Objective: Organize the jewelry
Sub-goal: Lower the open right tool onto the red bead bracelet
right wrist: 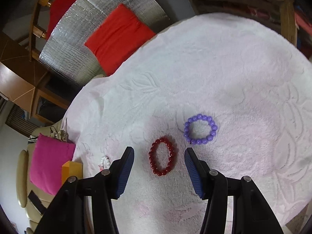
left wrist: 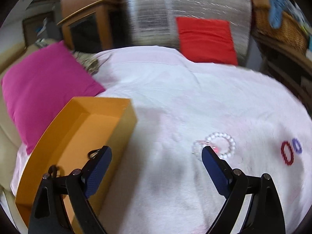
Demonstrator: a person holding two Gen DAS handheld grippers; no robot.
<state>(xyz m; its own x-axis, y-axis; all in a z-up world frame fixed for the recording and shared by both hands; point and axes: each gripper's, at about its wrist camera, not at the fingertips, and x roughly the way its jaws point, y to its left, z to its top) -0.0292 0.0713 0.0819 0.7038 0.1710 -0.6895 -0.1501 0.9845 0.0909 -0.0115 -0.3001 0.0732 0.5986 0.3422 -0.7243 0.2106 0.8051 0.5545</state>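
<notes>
Pale pink blanket [right wrist: 234,68] bears glossy red bead bracelet [right wrist: 162,157], an oval loop

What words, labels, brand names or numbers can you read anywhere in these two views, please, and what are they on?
None can be read.
The orange box shows plain walls, with no print.
The red bracelet, purple bracelet and white bracelet are bare beads.
Background shelves are too blurred to tell.

I find no writing, label, brand, number or sign that I can read in either view from my tongs; the blurred shelves at the edges show nothing legible.
</notes>
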